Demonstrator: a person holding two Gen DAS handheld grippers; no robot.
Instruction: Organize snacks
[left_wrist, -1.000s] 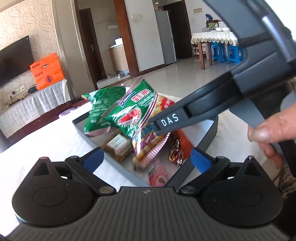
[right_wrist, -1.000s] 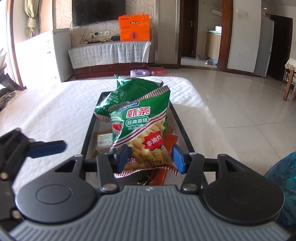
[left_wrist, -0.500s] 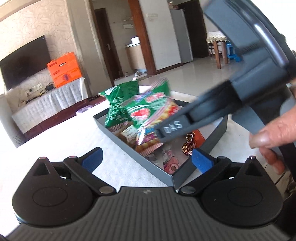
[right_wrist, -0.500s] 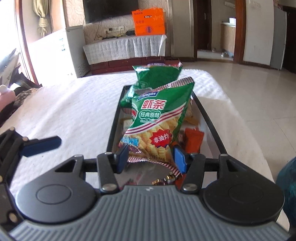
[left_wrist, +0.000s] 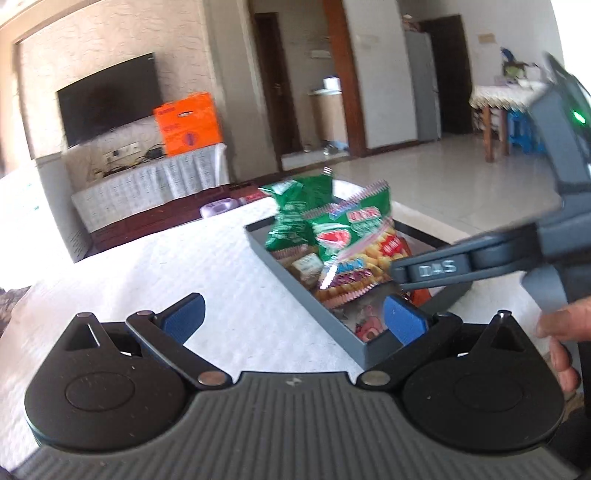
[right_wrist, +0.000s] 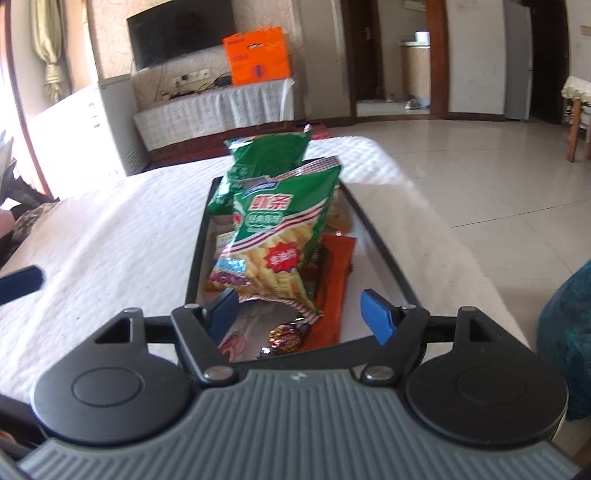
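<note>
A grey tray (right_wrist: 199, 243) sits on the white tablecloth and holds the snacks. A green shrimp-stick bag (right_wrist: 284, 232) lies in the tray, leaning on a second green bag (right_wrist: 266, 162) behind it. An orange packet (right_wrist: 334, 284) and a foil-wrapped candy (right_wrist: 286, 334) lie at the tray's near end. My right gripper (right_wrist: 299, 310) is open just behind the shrimp-stick bag, holding nothing. My left gripper (left_wrist: 293, 317) is open and empty left of the tray (left_wrist: 291, 284). The shrimp-stick bag (left_wrist: 351, 243) and the right gripper (left_wrist: 399, 275) also show in the left wrist view.
The tablecloth (right_wrist: 110, 251) spreads left of the tray. A blue-green bag (right_wrist: 569, 332) sits past the table's right edge. A TV stand with an orange box (right_wrist: 258, 61) stands at the far wall, a dining table (left_wrist: 509, 96) far right.
My right gripper opened and let go of the shrimp-stick bag, which now rests in the tray. Both grippers pulled back from the tray; the left stayed open.
</note>
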